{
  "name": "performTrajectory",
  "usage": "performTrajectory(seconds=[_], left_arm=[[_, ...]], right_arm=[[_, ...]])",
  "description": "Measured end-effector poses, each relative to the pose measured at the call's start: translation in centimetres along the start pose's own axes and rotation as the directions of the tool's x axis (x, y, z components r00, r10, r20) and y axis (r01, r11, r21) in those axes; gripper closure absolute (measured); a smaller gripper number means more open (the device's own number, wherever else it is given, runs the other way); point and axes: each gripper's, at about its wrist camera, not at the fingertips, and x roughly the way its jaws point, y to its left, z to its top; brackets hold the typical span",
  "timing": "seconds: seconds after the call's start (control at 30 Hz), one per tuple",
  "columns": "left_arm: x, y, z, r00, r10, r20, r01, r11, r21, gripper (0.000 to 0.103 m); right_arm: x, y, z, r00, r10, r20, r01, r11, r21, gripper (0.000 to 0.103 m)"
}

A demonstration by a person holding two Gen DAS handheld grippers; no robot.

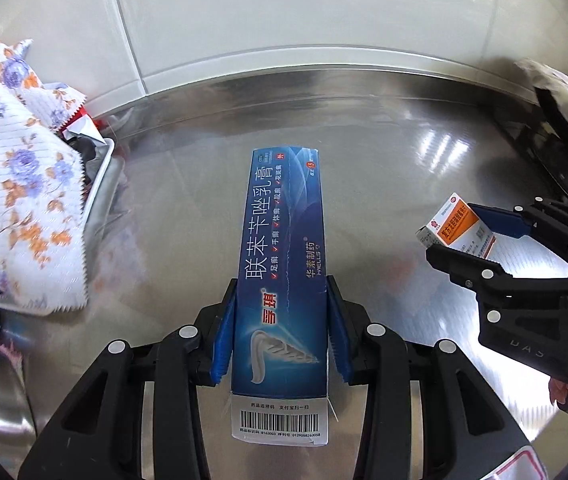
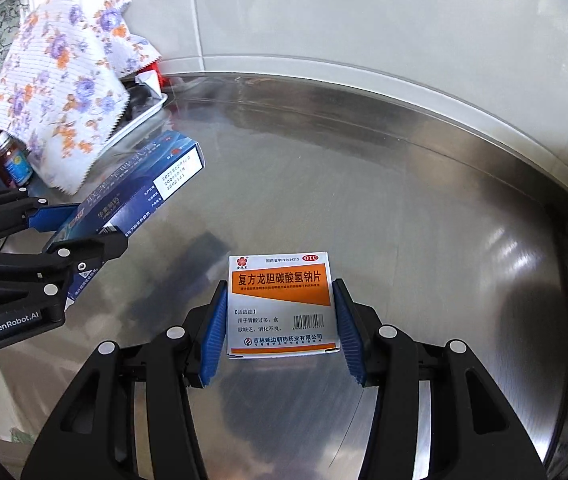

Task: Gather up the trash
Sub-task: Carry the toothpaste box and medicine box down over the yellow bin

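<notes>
A: Steel bench (image 1: pixel 384 168), tiled wall behind. Floral cloth (image 1: pixel 16 168) over a tray (image 1: pixel 102 184), far left.

B: Left gripper (image 1: pixel 280 332) clamps the long blue box (image 1: pixel 284 264), long axis pointing away. Right gripper (image 2: pixel 280 328) pinches the orange-white box (image 2: pixel 280 304). Both lifted off the bench; the left is nearer the tray.

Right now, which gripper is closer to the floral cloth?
Left. The left gripper, shut on the blue box, sits beside the floral cloth; the right gripper, holding the orange-and-white box, is farther away.
</notes>
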Motion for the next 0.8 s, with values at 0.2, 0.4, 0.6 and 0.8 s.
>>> performTrajectory(seconds=[0.2, 0.4, 0.6, 0.8], left_arm=[[-4.4, -0.4, -4.3, 0.999, -0.026, 0.019, 0.025, 0.999, 0.037, 0.063], [-8.4, -0.8, -9.0, 0.999, -0.045, 0.023, 0.043, 0.996, 0.077, 0.063], [-12.0, -1.4, -13.7, 0.998, -0.067, 0.022, 0.064, 0.991, 0.120, 0.063], [-15.3, -2.3, -19.4, 0.995, -0.100, 0.015, 0.096, 0.981, 0.167, 0.063]], right_arm=[[-4.3, 2.7, -3.2, 1.000, -0.022, 0.021, 0.022, 0.999, 0.026, 0.051], [-8.7, 5.5, -6.8, 0.998, -0.036, 0.043, 0.033, 0.998, 0.054, 0.051], [-13.3, 8.4, -11.1, 0.996, -0.054, 0.070, 0.048, 0.995, 0.086, 0.051], [-17.0, 11.7, -16.2, 0.995, -0.060, 0.075, 0.052, 0.993, 0.103, 0.051]])
